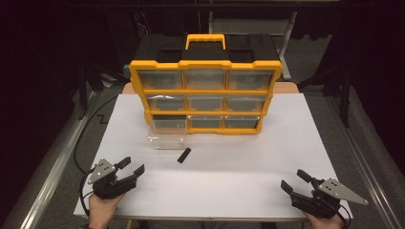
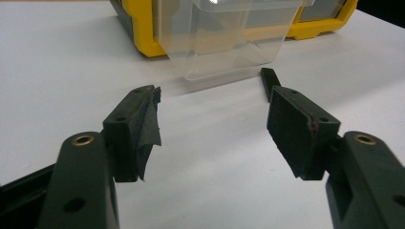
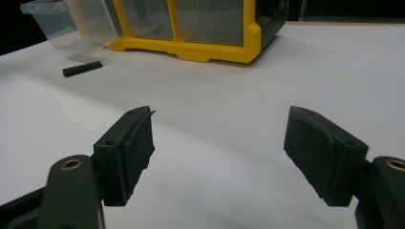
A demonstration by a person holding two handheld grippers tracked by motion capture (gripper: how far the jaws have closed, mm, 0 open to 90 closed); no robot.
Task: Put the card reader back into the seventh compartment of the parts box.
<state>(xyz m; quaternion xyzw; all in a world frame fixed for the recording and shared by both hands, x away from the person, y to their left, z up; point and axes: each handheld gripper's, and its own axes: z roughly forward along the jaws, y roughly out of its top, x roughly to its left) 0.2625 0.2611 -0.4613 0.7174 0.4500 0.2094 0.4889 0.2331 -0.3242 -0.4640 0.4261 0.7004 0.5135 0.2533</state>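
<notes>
Both hand-held grippers rest low on the white table (image 1: 286,143), the left hand-held gripper (image 1: 131,168) and the right hand-held gripper (image 1: 293,180), each with jaws wide apart and holding nothing. At the yellow organizer (image 1: 205,90), the bottom-left clear drawer (image 1: 166,136) is already pulled out in front of it. A small black piece (image 1: 184,155) lies just beside that drawer, ungrasped. I judge the work is at an early stage: the piece probably must go into the drawer.

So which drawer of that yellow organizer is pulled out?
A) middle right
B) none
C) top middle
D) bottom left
D: the clear drawer sticks out from the bottom-left slot of the yellow organizer onto the table, while the other drawers sit flush.
</notes>
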